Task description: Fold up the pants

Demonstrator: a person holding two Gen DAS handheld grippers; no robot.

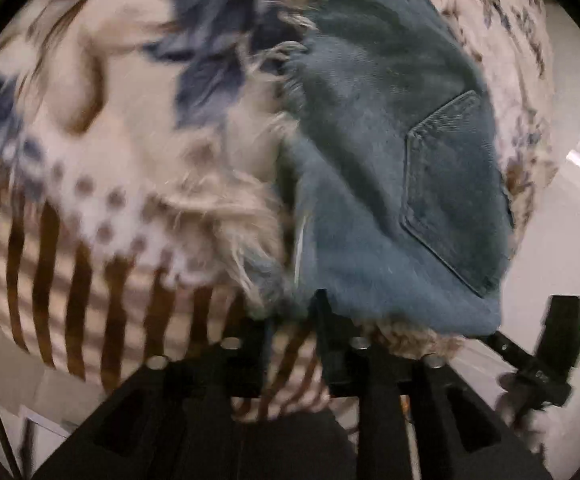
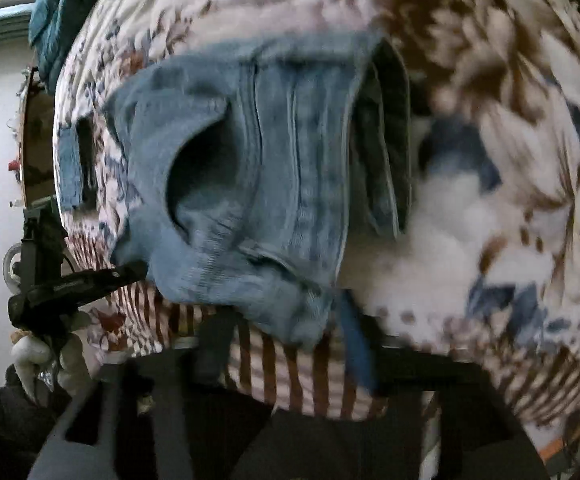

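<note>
Blue denim pants (image 1: pixel 390 168), frayed at the hem, lie bunched on a patterned bedspread (image 1: pixel 110 152) with brown stripes at its near edge. Left gripper (image 1: pixel 290 344): fingers stand apart, near edge of the denim just at the tips; whether it holds cloth, cannot tell. Right gripper (image 2: pixel 286 344): fingers spread, blurred, a fold of denim hanging between them.

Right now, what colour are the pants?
Faded blue denim pants, clearest in the right wrist view.
</note>
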